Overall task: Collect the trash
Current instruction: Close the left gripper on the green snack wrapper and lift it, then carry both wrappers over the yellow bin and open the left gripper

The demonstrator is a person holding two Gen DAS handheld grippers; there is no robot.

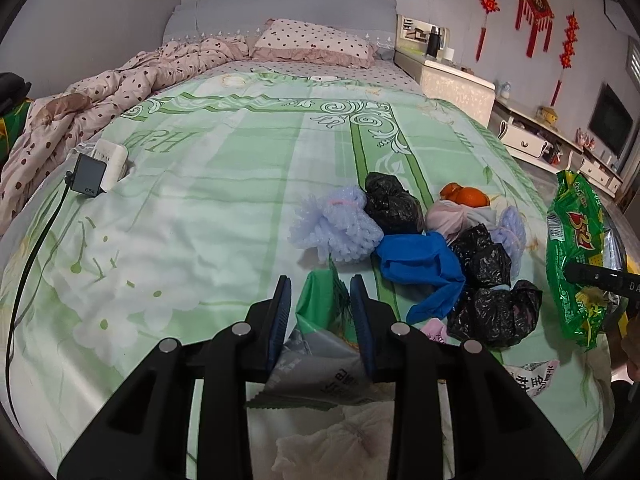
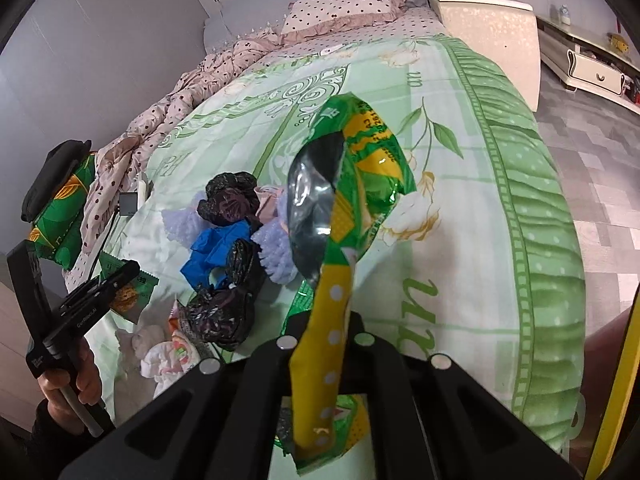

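Observation:
My left gripper (image 1: 320, 280) is shut on a small green and grey snack wrapper (image 1: 320, 320), which hangs between its blue pads (image 1: 282, 312) just above the bed. The right wrist view shows the same left gripper (image 2: 120, 276) and small wrapper (image 2: 132, 294) at the left edge. My right gripper (image 2: 324, 320) is shut on a large green and yellow snack bag (image 2: 352, 168) that stands up and hides its fingertips. That large snack bag (image 1: 576, 248) hangs at the far right. A trash pile lies between: foam nets (image 1: 340, 224), black bags (image 1: 392, 204), a blue glove (image 1: 420, 264), orange peel (image 1: 466, 196).
The green floral sheet (image 1: 200, 220) covers the bed. A dark charger (image 1: 90, 178) with cable and a white adapter (image 1: 114, 160) lie at left. A dotted quilt (image 1: 80, 112) is bunched far left. White tissue (image 1: 332, 440) and another wrapper (image 1: 532, 376) lie near me. A nightstand (image 1: 452, 80) stands right.

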